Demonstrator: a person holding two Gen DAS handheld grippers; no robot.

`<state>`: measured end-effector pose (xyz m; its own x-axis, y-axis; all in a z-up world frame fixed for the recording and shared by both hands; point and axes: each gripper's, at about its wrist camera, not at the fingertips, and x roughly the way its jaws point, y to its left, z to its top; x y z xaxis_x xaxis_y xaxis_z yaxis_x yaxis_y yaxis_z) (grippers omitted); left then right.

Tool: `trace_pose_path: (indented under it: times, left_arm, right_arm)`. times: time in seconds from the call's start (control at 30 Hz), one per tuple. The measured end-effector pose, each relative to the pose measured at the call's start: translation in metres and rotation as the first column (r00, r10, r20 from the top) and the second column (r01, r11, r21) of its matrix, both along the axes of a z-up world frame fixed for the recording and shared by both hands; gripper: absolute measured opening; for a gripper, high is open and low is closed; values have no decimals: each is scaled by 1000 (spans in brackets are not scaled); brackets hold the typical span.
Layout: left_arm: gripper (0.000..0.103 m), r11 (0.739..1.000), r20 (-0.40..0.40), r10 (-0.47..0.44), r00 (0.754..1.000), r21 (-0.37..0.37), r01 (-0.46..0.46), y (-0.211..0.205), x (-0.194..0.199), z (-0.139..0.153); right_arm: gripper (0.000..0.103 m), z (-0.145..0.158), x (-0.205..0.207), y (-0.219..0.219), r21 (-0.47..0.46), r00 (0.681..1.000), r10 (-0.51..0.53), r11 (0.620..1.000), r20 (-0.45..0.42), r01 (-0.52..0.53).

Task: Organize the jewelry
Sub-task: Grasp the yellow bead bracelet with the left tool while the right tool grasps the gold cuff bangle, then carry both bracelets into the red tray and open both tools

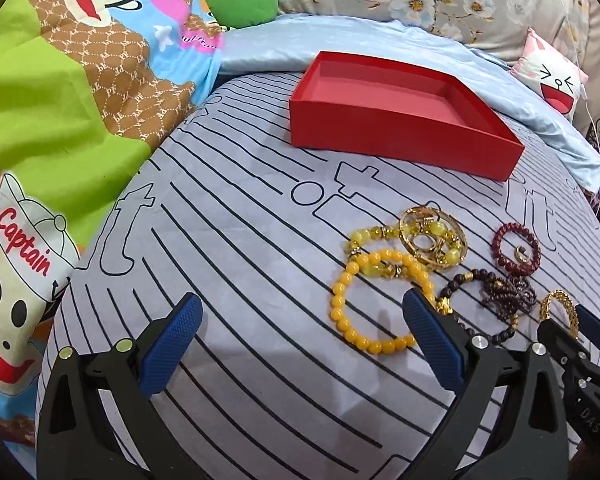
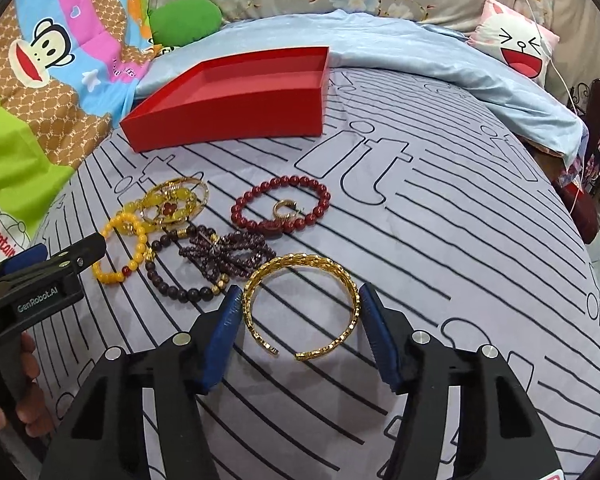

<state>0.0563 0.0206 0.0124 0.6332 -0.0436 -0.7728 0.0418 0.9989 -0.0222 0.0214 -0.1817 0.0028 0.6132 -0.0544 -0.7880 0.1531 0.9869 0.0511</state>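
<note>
An open red box (image 1: 396,120) (image 2: 236,100) sits empty at the far side of the striped sheet. Jewelry lies in front of it: a yellow bead bracelet (image 1: 352,320) (image 2: 118,256), a gold round piece (image 1: 432,240) (image 2: 176,202), a dark red bead bracelet (image 1: 516,246) (image 2: 280,204) with a small gold ring (image 2: 283,209) inside it, dark bead strands (image 1: 508,292) (image 2: 220,256) and a gold cuff bangle (image 2: 300,304) (image 1: 560,308). My right gripper (image 2: 300,300) is open, its fingers on either side of the bangle. My left gripper (image 1: 300,308) is open and empty, left of the yellow bracelet.
A cartoon monkey quilt (image 1: 60,120) lies bunched on the left. A light blue blanket (image 2: 440,64) and a pink face pillow (image 2: 516,48) lie behind the box. A green plush (image 1: 240,0) sits at the back.
</note>
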Motion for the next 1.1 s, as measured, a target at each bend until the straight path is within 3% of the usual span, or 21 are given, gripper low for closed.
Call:
trace_pose_path:
  times: [0.2,0.33,0.4,0.57,0.63,0.7,0.73,0.93,1.1]
  left_arm:
    - [95,999,11,-33,999,19,33,-8,3,0]
    - [82,999,-13,-40,999,10,41,-6,9,-6]
    - [68,999,-32,-44,999,-6,44,-4,11,-9]
    - [49,998,-34,-63,997,7,63,-6,13,-12]
    - [36,998,-30,-69,997,7,69,-7,13,-12]
    - [13,997,-36,-75,997,-9,75,-6,13,-10]
    - [10,997,-41,-78,996,-22,77,-5,13,-10]
    - [7,994,-33,-88,996,-61,86,1,6,4]
    - [7,991,12,-109,994,-74,109,1,1,37]
  right_arm:
    - [57,3,3,-2,5,1000,-2,1000,4,2]
    - [57,7,6,-3,13,1000,-2,1000,7,2]
    - [57,9,7,-3,16,1000,-1,1000,10,1]
    - [57,10,10,-2,24,1000,2,1000,6,-2]
    - [57,11,10,-1,23,1000,5,1000,7,-5]
    - [57,12,11,0,27,1000,8,1000,6,-8]
    - [57,13,11,0,31,1000,8,999,7,-8]
    - [57,22,12,-1,35,1000,13,999,24,-14]
    - [57,36,16,-8,68,999,15,998,35,-18]
